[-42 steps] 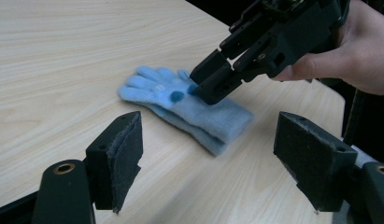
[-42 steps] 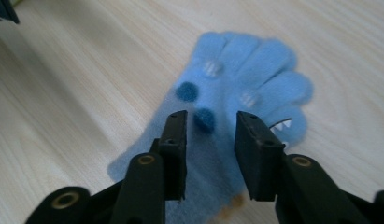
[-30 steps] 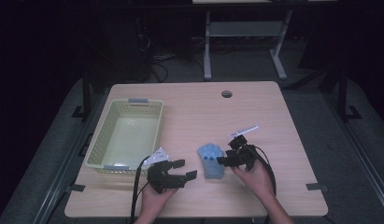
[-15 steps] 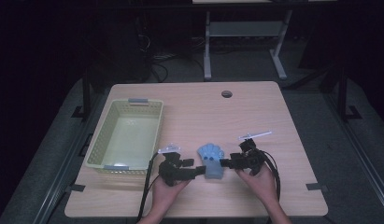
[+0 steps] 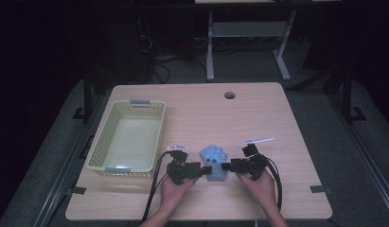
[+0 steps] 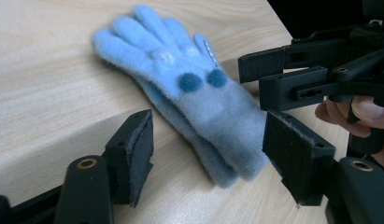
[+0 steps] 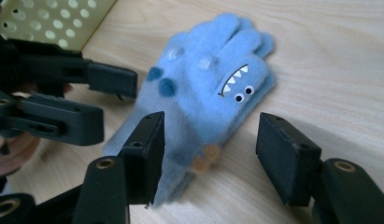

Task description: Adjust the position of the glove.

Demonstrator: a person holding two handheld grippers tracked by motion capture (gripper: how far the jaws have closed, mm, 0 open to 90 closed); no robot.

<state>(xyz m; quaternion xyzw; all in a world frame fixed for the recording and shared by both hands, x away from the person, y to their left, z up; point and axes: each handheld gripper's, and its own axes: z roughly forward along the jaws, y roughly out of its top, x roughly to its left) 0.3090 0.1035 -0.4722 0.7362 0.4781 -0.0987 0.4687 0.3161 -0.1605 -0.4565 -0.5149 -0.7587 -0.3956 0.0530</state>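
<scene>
While closing from either end on the blue glove (image 5: 214, 163): left hand-held gripper (image 5: 205, 170) and right hand-held gripper (image 5: 227, 166), both still wide, pads seemingly not pressing; worktop (image 5: 258, 113) beneath.

Pale green perforated plastic basket (image 5: 128, 138) on wooden table (image 5: 258, 113), left side, w/ grey handles. Round cable hole (image 5: 229, 95) near table's far edge.

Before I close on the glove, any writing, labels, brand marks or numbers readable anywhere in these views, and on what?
No readable text anywhere.
Blue glove: no writing, just a sewn monster face with teeth and eyes, plus dark blue dots.
Small pale tag at the glove's edge: too small to read.
Yellow basket: grey tabs on its rims, no legible marks.
Grippers: no lettering visible.
</scene>
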